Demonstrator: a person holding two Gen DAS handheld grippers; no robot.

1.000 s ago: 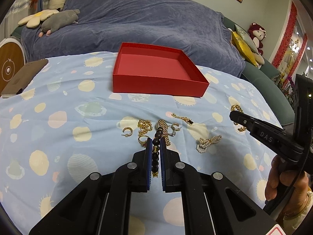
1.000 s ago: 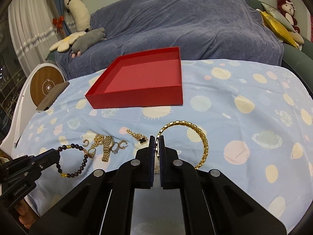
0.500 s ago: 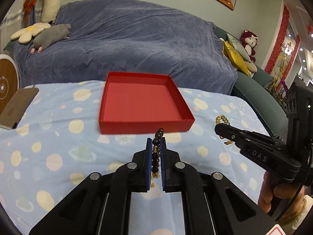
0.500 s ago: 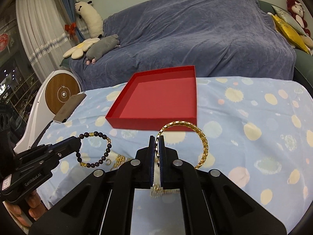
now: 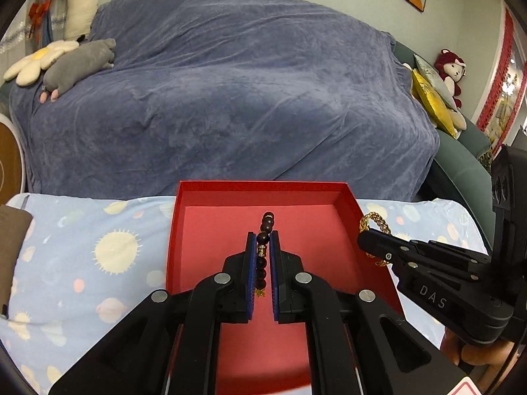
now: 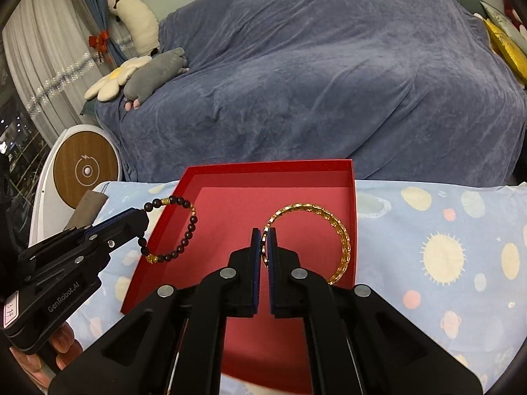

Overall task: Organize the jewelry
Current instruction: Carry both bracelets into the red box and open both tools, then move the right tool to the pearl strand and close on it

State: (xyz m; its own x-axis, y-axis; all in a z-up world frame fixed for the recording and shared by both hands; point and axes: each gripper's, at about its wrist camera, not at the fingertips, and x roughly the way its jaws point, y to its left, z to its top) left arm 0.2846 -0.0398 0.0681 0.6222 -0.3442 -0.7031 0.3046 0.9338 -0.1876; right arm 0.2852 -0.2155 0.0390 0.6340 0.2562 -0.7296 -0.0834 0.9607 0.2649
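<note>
A shallow red tray (image 5: 204,250) (image 6: 230,210) lies open on the sun-patterned blue cloth. My left gripper (image 5: 263,242) is shut on a dark bead bracelet (image 5: 266,227) with gold beads and holds it above the tray; the right wrist view shows that gripper (image 6: 140,219) at the tray's left wall with the bracelet (image 6: 184,240) hanging as a loop. My right gripper (image 6: 264,238) is shut on a gold link bracelet (image 6: 342,240) over the tray's right half; the left wrist view shows it (image 5: 365,240) at the right wall with the gold bracelet (image 5: 375,222).
A sofa under a dark blue cover (image 5: 230,98) stands right behind the table with plush toys (image 5: 75,62) on it. A brown flat object (image 5: 11,250) lies at the cloth's left edge. A round white and wood device (image 6: 85,171) stands left of the table.
Both grippers have lifted their bracelets off the cloth and carried them forward to above the red tray. The loose jewelry on the cloth has dropped out of view.
</note>
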